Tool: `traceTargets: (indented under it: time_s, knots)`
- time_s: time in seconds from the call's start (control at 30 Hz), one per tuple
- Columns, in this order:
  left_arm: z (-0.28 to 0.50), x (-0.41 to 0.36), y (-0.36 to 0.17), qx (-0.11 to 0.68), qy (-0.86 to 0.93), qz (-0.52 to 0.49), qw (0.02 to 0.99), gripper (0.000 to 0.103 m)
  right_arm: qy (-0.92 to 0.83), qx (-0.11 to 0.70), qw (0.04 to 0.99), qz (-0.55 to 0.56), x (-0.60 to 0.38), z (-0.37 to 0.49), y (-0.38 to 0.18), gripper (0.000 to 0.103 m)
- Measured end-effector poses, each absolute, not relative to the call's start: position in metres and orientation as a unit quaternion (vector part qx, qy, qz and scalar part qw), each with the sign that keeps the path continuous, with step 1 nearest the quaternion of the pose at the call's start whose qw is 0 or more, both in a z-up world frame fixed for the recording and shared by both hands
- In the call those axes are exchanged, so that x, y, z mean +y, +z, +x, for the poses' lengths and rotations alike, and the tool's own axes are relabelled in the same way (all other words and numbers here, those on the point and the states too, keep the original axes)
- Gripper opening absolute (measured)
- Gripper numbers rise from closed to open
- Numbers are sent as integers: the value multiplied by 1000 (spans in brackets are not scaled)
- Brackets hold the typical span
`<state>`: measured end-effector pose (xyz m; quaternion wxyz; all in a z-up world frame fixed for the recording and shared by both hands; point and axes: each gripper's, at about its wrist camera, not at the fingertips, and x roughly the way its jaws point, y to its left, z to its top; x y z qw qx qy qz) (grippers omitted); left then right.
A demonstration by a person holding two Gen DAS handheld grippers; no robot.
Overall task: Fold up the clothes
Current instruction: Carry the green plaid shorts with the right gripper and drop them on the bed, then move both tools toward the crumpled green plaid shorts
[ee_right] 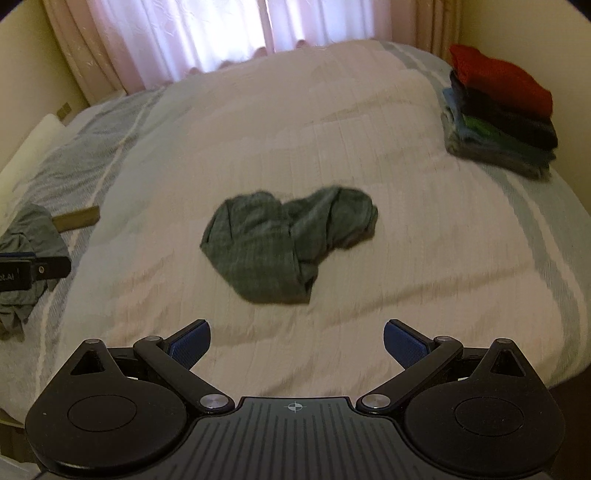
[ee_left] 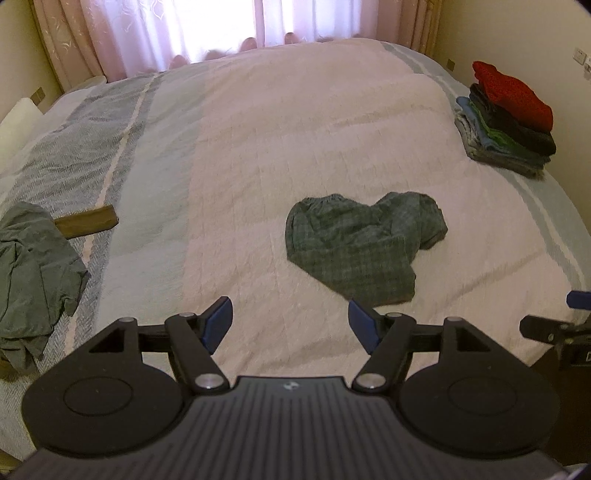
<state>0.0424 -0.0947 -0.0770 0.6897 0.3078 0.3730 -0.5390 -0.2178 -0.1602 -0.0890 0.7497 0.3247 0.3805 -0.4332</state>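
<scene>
A crumpled grey-green checked garment (ee_left: 354,243) (ee_right: 284,243) lies in a heap on the pale quilted bed cover (ee_left: 295,129) (ee_right: 295,129), near the middle. My left gripper (ee_left: 290,321) is open just in front of it, with nothing between its blue pads. My right gripper (ee_right: 297,343) is also open and empty, held a little short of the garment's near edge. In the left wrist view a part of the right gripper shows at the right edge; in the right wrist view the left gripper's body shows at the left edge.
A stack of folded clothes (ee_left: 506,118) (ee_right: 498,107) topped by a red item sits at the bed's far right by the wall. A loose grey-green garment (ee_left: 33,280) (ee_right: 22,266) and a brown flat piece (ee_left: 86,221) lie at the left. Curtains (ee_left: 184,29) hang behind the bed.
</scene>
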Motion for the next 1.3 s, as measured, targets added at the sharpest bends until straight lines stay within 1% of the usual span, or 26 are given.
traceTargets:
  time_s: [0.17,0.4,1.0,1.3]
  knots:
    - [45,-90,-80,374,-546,313,681,66,-443,379,746,323,-153,-217,-89,102]
    - [38,-103,-83,376,-548,315,677,66,-449,385,737,327,-166,-224,-92,102]
    - [-11,-184,-101,408,-500,287,708,66,-379,419,776,280,-281,-250,-101,102]
    - [-34,-207,-121,431,-466,275,722,66,-338,456,781,263,-323,-265,-123,102]
